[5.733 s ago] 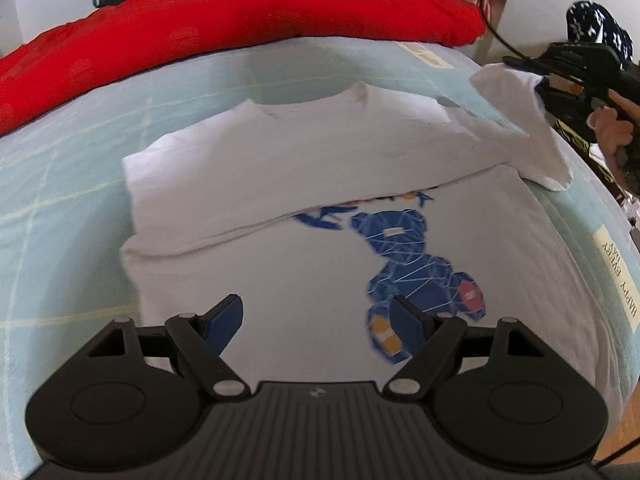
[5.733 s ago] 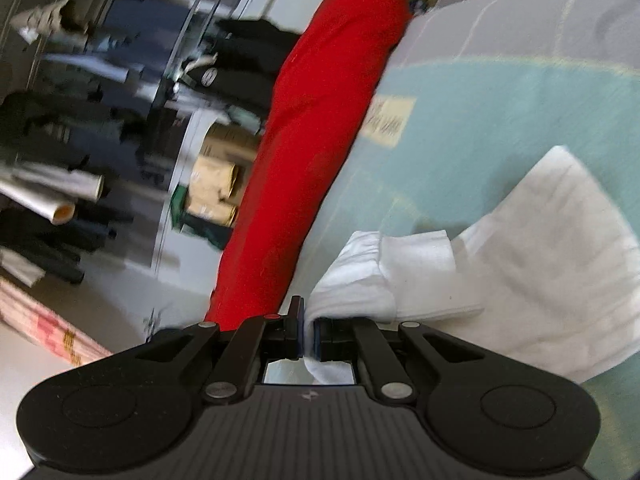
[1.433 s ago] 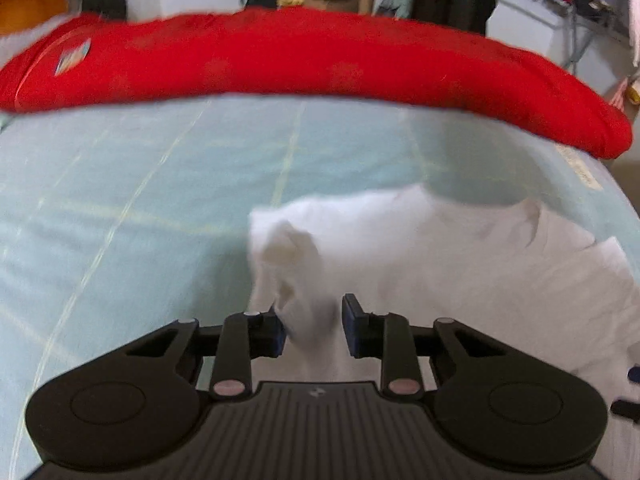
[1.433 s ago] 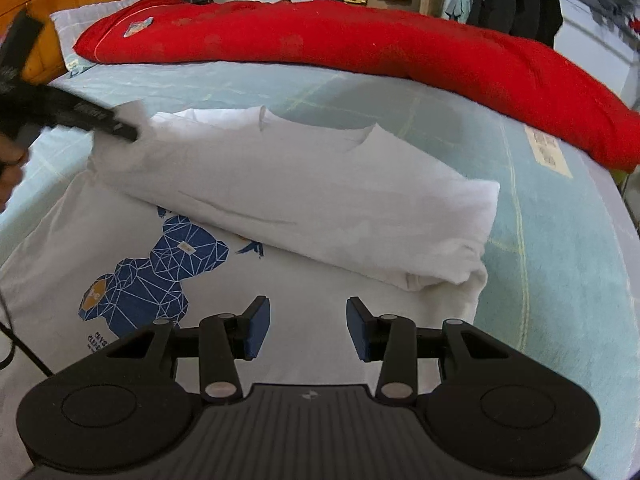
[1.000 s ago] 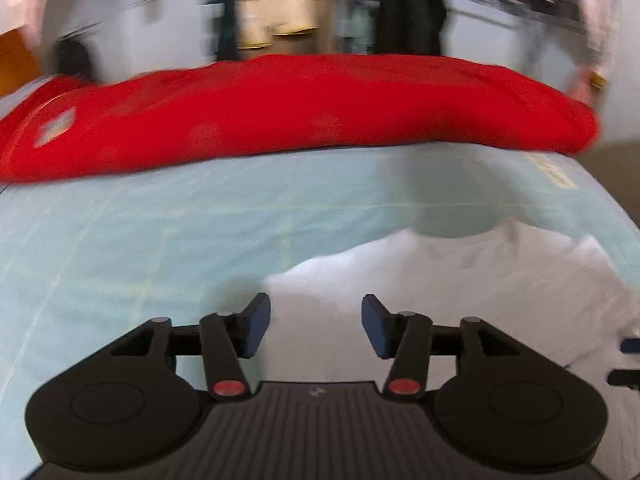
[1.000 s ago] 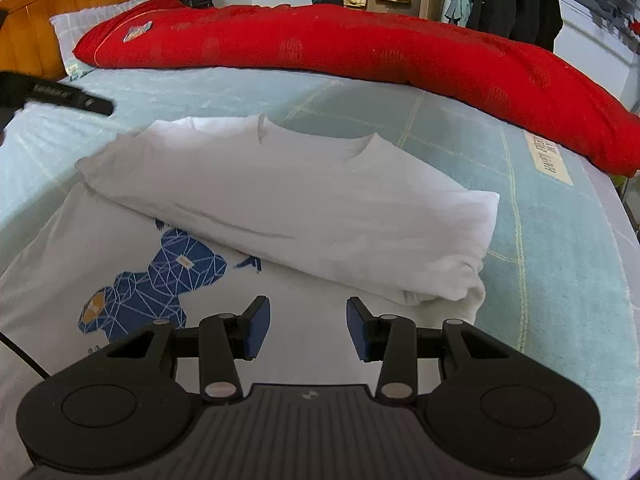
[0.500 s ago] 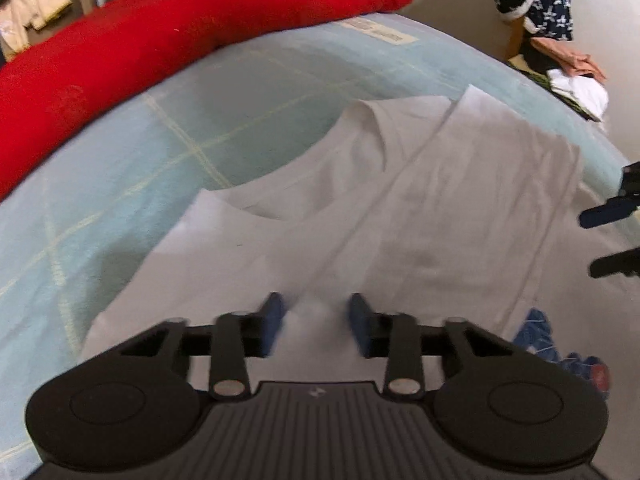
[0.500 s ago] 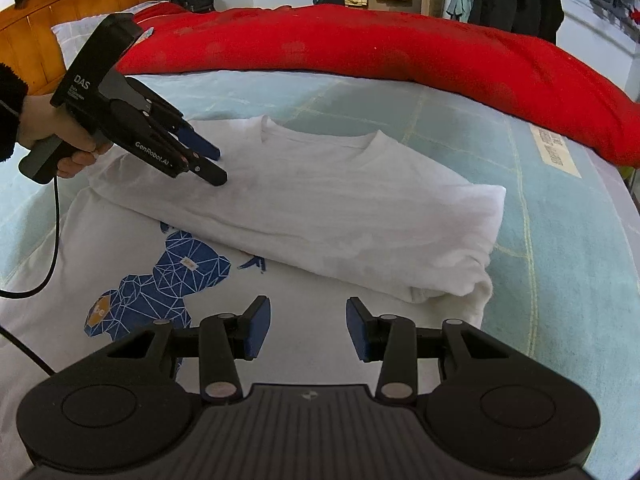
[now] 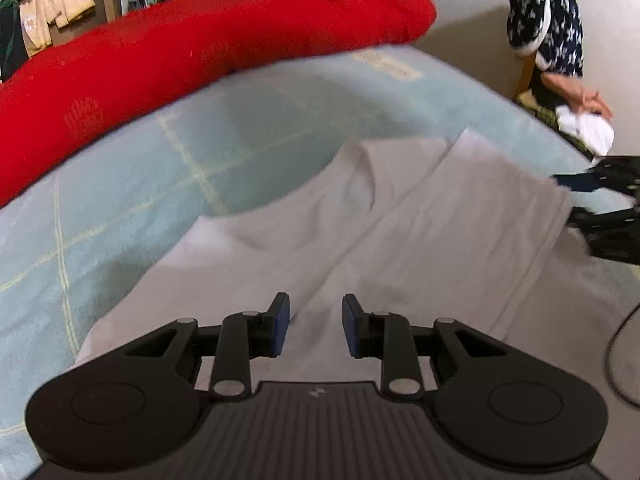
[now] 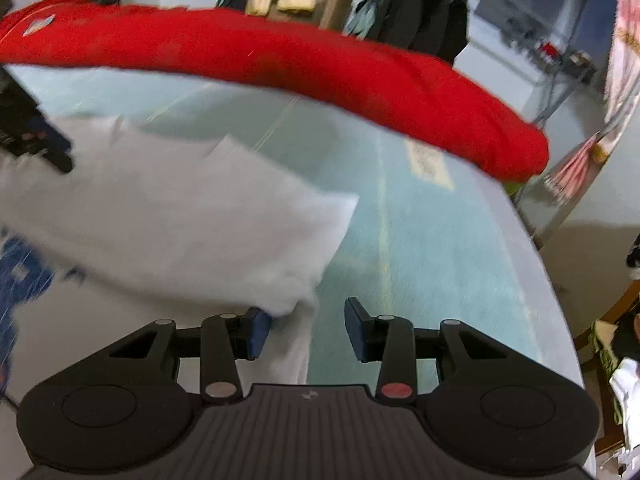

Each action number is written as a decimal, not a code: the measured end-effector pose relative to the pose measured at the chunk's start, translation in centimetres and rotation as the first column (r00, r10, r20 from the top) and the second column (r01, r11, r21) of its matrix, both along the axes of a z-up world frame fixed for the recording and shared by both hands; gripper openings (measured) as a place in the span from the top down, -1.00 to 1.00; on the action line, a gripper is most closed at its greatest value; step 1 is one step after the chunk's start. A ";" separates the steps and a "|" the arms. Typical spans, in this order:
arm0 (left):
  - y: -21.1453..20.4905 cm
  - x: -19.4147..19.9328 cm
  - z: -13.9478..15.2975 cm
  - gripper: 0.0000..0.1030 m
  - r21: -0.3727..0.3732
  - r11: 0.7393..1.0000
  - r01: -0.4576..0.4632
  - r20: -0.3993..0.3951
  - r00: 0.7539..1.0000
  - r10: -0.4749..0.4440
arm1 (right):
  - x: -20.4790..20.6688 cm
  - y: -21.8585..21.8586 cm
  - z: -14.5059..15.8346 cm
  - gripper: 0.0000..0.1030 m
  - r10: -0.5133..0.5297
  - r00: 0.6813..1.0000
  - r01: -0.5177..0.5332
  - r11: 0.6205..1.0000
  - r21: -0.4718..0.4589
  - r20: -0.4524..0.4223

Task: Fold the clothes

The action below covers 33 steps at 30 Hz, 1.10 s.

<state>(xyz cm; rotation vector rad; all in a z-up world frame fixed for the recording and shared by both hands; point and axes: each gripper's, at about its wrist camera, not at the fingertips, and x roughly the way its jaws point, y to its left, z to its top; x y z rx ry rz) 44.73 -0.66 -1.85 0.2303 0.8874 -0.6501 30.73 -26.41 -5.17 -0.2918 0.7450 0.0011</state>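
left wrist view: my left gripper hangs low over the white t-shirt with its jaws apart and nothing between them, lined up on the fold edge running toward the collar, i judge to be ready to pinch it; the shirt lies on the pale blue bed sheet, on the near side of the red quilt, sleeve parts folded in, cloth soft and creased. right wrist view: my right gripper is spread wide and empty, straddling the shirt's folded corner, well short of the red quilt; blurred, a blue print at left.
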 end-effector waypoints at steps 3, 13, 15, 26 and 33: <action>-0.5 -0.3 0.4 0.45 -0.026 1.000 -0.012 0.008 1.000 0.012 | 0.6 -1.6 -0.3 0.13 -0.111 0.994 0.111 0.991 0.069 0.007; -2.9 -0.4 -1.5 0.44 -0.048 0.997 -0.057 -0.014 0.998 0.056 | -1.5 -8.1 -1.5 -0.05 -0.342 0.929 0.367 0.788 0.495 -0.144; -2.4 -0.6 -1.0 0.44 -0.048 0.997 -0.066 -0.004 0.998 0.066 | -2.0 -6.5 -0.4 -0.05 -0.258 0.958 0.288 0.881 0.375 -0.128; -1.5 -1.4 -0.9 0.40 -0.032 0.997 -0.076 0.000 0.997 0.076 | 0.8 -1.3 2.4 0.74 0.040 0.999 -0.046 0.960 0.275 0.027; 2.6 -1.1 -2.5 0.31 0.054 0.986 -0.155 -0.022 0.987 0.156 | 0.2 -4.3 -1.0 0.77 0.032 0.997 -0.013 0.972 0.235 -0.075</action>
